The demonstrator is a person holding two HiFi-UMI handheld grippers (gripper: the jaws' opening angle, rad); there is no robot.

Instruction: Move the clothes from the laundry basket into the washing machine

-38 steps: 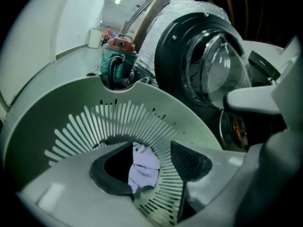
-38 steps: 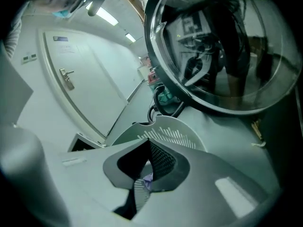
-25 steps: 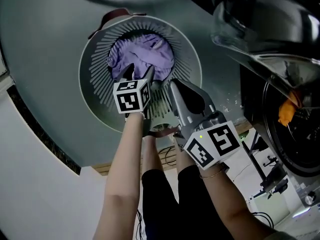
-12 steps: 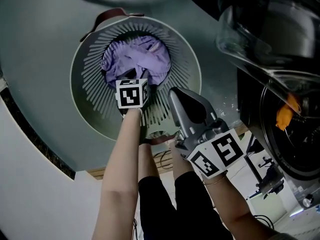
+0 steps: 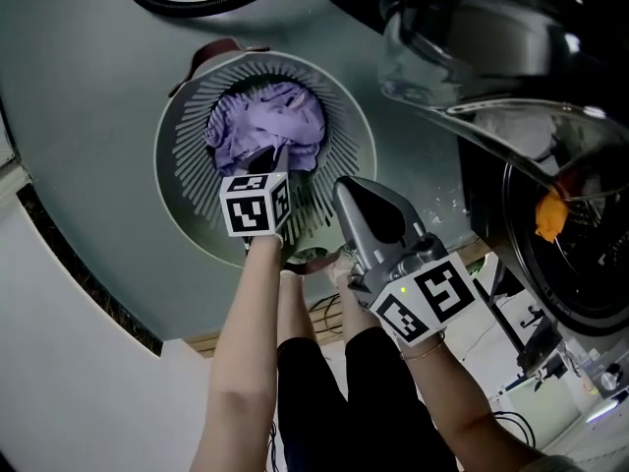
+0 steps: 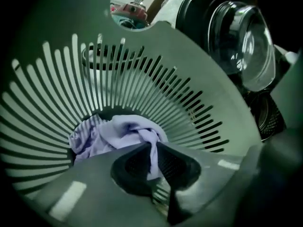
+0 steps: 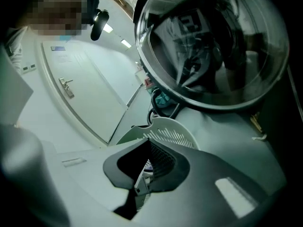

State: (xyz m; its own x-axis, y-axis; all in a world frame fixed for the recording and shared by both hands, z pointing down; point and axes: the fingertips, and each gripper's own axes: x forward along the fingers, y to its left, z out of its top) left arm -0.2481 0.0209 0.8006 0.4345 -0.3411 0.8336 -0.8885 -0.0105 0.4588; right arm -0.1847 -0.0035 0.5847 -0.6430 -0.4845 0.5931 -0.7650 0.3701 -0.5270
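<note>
- The left gripper reaches down into the round slatted laundry basket — its jaws are pinched on a fold of the lilac garment.
- The rest of that garment lies bunched at the basket's middle.
- The right gripper hangs just outside the basket's near rim — jaws together, nothing between them.
- The washing machine stands to the right, its glass door swung open.

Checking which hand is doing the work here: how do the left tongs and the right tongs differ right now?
The left tongs are shut on a fold of the purple garment; the right tongs are shut with no clothing between them. The left tongs reach down inside the laundry basket; the right tongs hang by its rim, clear of the clothes. Both are closed.
</note>
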